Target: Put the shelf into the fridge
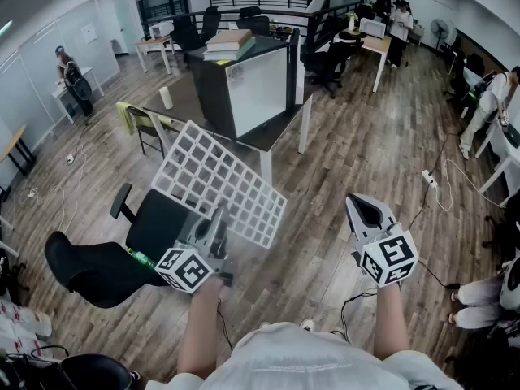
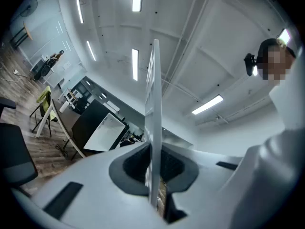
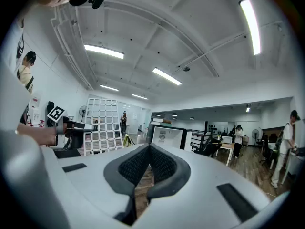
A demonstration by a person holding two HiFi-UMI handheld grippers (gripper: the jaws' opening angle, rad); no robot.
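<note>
Left gripper [image 1: 219, 222] at seven o'clock is clamping the near edge of the grid shelf [image 1: 215, 177], seemingly carrying it one-handed, tilted toward ten o'clock, while right gripper [image 1: 367, 211] at four is waiting, jaws together, empty.

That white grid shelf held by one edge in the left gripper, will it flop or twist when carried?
Probably stiff: the white grid shelf juts flat from the left gripper without sagging. Likely light, being mostly open squares. Gripped at one edge only, it may pivot in the jaws.
</note>
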